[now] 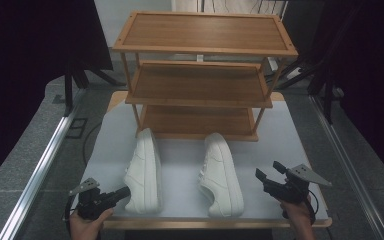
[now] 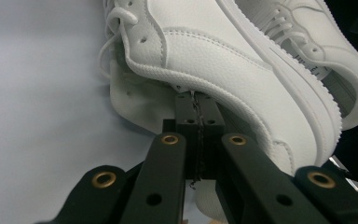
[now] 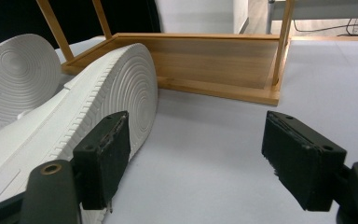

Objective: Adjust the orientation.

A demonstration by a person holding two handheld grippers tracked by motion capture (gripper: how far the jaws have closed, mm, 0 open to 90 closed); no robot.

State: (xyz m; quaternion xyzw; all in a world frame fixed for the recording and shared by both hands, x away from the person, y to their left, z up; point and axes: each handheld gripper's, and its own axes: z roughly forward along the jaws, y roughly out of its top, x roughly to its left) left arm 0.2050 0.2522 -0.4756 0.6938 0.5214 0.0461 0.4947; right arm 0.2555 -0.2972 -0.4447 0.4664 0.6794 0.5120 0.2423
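Two white sneakers lie on their sides on the white table top, in front of a wooden rack. The left sneaker [image 1: 145, 172] [image 2: 223, 70] has my left gripper [image 1: 126, 192] [image 2: 198, 100] at its heel. That gripper's jaws are pressed together, their tips right under the heel collar, and I see nothing between them. The right sneaker [image 1: 221, 176] [image 2: 307, 32] [image 3: 116, 88] turns its ribbed sole toward my right gripper [image 1: 267, 169] [image 3: 196, 140]. The right gripper stands open and empty a short way to the right of that sneaker's heel. Behind it shows the left sneaker's sole [image 3: 14, 70].
The three-tier wooden rack [image 1: 200, 100] [image 3: 214, 86] stands at the back of the table with bare shelves. White table top [image 1: 280, 135] lies between the sneakers and to the right. A wooden edge [image 1: 180, 223] runs along the front. Metal rails [image 1: 45, 160] flank the table.
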